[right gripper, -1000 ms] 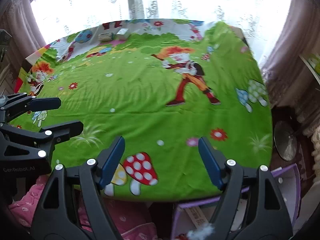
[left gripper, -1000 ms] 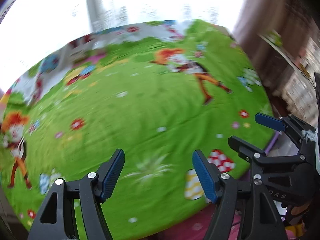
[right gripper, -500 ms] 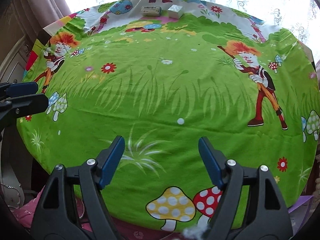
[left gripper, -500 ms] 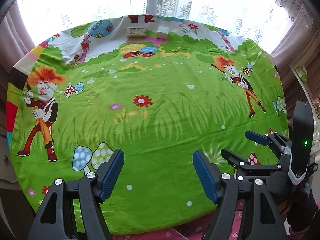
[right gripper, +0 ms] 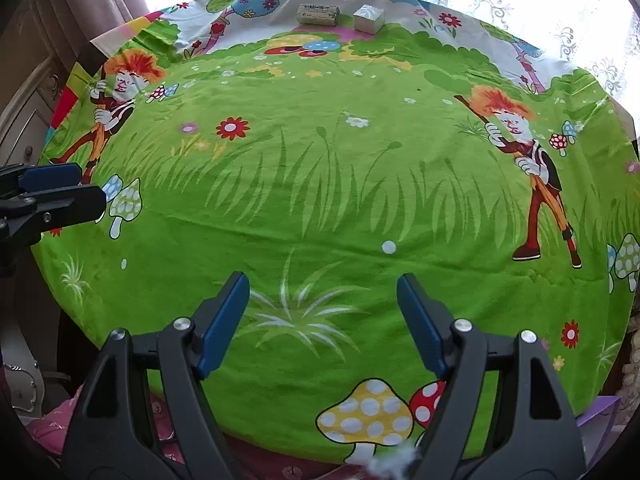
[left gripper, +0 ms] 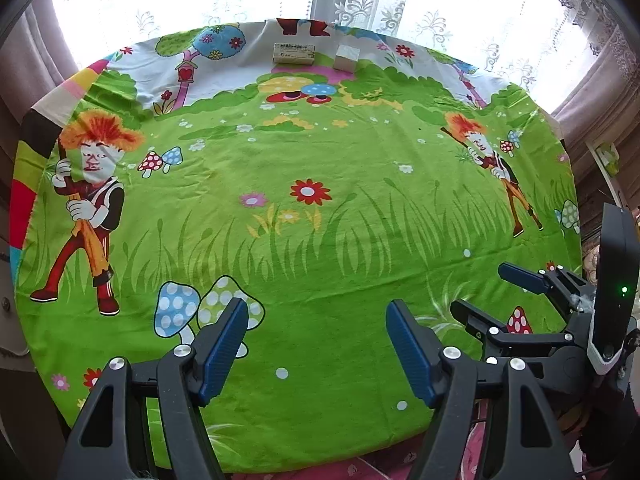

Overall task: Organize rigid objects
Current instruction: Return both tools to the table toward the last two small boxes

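Lying far ahead of both claws at the tabletop's (left gripper: 360, 240) back edge were a long cream box (left gripper: 294, 53) with small unreadable print and, just right of it, a squat white box (left gripper: 347, 58). Left claw (left gripper: 316, 346) and right claw (right gripper: 322, 320) hung released, gripping nothing.

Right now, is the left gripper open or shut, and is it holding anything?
Open and empty. The left gripper has its blue pads apart, with only the green tablecloth showing between them.

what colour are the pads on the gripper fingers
Blue pads on black fingers, clearest in the right wrist view.
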The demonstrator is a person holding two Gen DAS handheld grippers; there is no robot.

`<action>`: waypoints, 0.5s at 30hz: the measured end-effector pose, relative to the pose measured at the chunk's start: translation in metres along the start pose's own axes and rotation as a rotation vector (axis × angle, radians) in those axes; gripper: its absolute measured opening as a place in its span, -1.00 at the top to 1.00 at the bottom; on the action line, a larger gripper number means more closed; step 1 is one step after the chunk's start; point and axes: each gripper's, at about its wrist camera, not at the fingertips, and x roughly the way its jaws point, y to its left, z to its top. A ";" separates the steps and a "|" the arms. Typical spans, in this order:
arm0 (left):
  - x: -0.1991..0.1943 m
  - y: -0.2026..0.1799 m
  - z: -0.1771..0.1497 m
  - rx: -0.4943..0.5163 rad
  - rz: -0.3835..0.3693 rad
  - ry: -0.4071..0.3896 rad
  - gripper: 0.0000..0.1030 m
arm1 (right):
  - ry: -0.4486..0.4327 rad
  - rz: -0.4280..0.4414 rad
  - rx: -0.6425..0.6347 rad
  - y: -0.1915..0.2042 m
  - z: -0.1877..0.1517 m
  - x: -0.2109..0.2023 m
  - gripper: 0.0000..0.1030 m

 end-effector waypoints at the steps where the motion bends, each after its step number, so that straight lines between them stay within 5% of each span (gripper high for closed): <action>1: 0.001 0.002 0.000 -0.002 0.001 0.001 -0.40 | 0.002 0.001 -0.004 0.002 0.001 0.001 -0.53; 15: 0.041 0.042 0.013 -0.077 0.006 0.022 -0.40 | 0.026 0.003 -0.039 0.016 0.026 0.032 -0.54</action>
